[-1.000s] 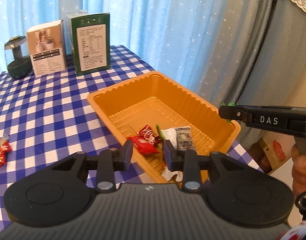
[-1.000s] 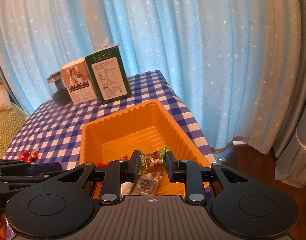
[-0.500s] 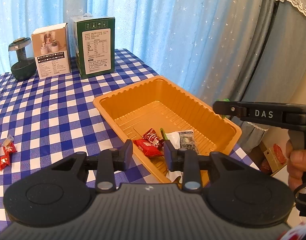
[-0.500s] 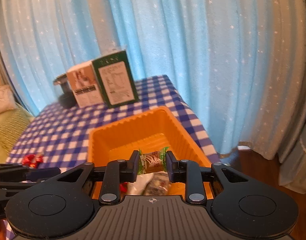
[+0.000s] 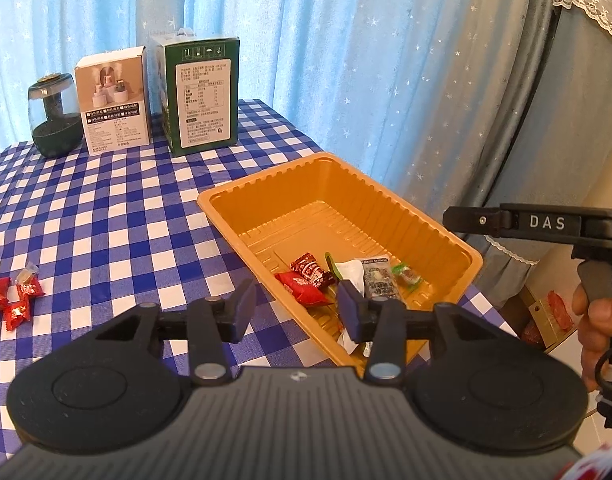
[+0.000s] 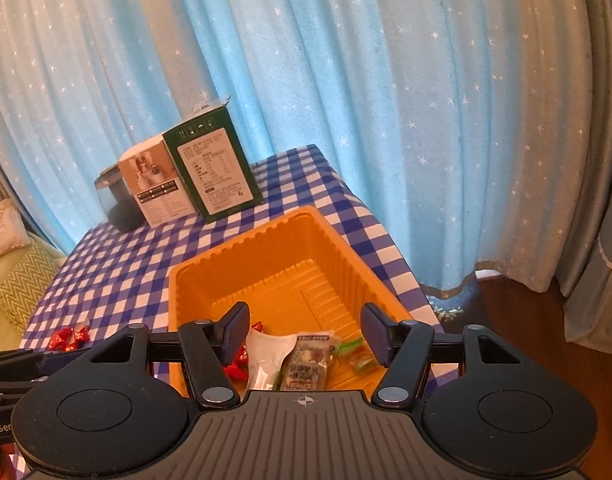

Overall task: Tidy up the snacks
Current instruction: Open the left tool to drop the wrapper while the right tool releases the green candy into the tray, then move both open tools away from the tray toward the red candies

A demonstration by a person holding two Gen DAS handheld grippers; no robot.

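Left wrist view: left gripper (image 5: 294, 310) jaws have just been opening, nothing between them. Orange tray (image 5: 385, 196) at 1 o'clock holds the snacks, green-wrapped candy (image 5: 406, 276) included. Red candies (image 5: 14, 300) lie on the checkered tablecloth (image 5: 106, 208) at 9 o'clock.

Right wrist view: right gripper (image 6: 304, 334) jaws have just been opening, released; green-wrapped candy (image 6: 355, 354) lies in the tray (image 6: 226, 256) at 12 o'clock.

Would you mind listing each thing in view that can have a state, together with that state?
Right gripper: open, jaws just opened, nothing between them.
Left gripper: open, jaws just widened, empty.
Green-wrapped candy: lying in the tray.
Orange tray: partly filled with snacks at its near end.
Red candies: loose on the tablecloth, outside the tray.
Green box: upright, top flap raised.
White box: upright.
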